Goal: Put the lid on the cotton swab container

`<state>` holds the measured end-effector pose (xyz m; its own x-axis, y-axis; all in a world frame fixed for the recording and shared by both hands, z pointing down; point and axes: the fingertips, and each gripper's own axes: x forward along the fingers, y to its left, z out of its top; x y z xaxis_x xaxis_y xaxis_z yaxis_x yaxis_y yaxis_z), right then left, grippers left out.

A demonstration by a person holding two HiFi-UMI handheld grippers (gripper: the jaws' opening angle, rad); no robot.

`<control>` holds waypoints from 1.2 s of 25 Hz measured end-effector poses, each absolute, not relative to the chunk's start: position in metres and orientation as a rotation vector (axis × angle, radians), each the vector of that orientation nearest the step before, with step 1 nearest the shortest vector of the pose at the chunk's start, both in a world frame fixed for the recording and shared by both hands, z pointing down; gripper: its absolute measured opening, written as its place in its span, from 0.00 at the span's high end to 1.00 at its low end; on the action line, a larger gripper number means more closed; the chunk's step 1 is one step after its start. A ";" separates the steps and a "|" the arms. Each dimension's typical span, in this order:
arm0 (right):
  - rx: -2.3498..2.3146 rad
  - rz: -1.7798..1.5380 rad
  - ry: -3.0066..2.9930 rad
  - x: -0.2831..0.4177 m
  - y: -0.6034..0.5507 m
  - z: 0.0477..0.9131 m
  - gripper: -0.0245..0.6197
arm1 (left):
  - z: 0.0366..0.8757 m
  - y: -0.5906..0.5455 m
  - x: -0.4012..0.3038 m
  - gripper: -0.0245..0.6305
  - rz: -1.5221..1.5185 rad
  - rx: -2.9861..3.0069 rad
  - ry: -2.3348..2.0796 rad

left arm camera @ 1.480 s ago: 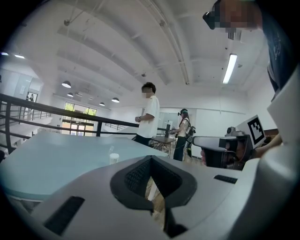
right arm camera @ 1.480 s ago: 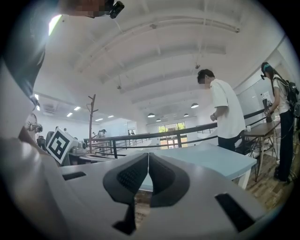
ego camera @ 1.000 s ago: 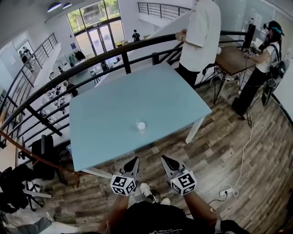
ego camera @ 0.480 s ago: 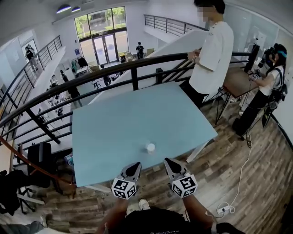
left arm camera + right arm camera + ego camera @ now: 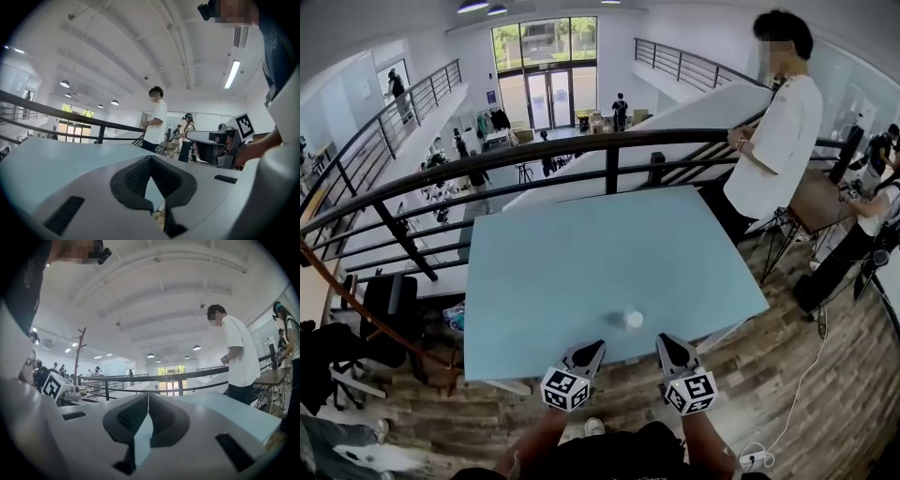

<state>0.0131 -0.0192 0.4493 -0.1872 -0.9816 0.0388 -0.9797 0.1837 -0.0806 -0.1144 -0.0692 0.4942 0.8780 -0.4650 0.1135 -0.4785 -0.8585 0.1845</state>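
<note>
A small white round container (image 5: 633,320) stands alone on the light blue table (image 5: 581,262), close to its near edge; I cannot make out whether a lid is on it. My left gripper (image 5: 592,348) hovers at that edge, just left of the container, jaws shut and empty. My right gripper (image 5: 667,342) is just right of the container, also shut with nothing in it. In the left gripper view the left gripper (image 5: 150,159) has its pads meeting over the tabletop. In the right gripper view the right gripper (image 5: 148,395) looks the same. Neither gripper view shows the container.
A black railing (image 5: 609,150) runs behind the table's far edge over a drop to a lower floor. A person in a white shirt (image 5: 773,141) stands at the table's far right corner. A wooden desk (image 5: 825,197) and other people are at the right. Cables lie on the wood floor (image 5: 787,375).
The head view has tilted up and moved closer: the table and container now sit lower in frame, nearer both grippers. Both grippers stay shut and side by side.
</note>
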 end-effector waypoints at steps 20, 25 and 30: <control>-1.639 -0.177 2.508 0.090 -0.100 0.426 0.93 | 0.490 -0.116 -0.046 0.95 0.114 2.761 -0.997; -1.602 -0.155 2.553 0.115 -0.106 0.425 0.93 | 0.487 -0.126 -0.027 0.95 0.115 2.747 -1.061; -1.585 -0.106 2.572 0.132 -0.113 0.426 0.93 | 0.491 -0.132 -0.013 0.95 0.119 2.717 -1.130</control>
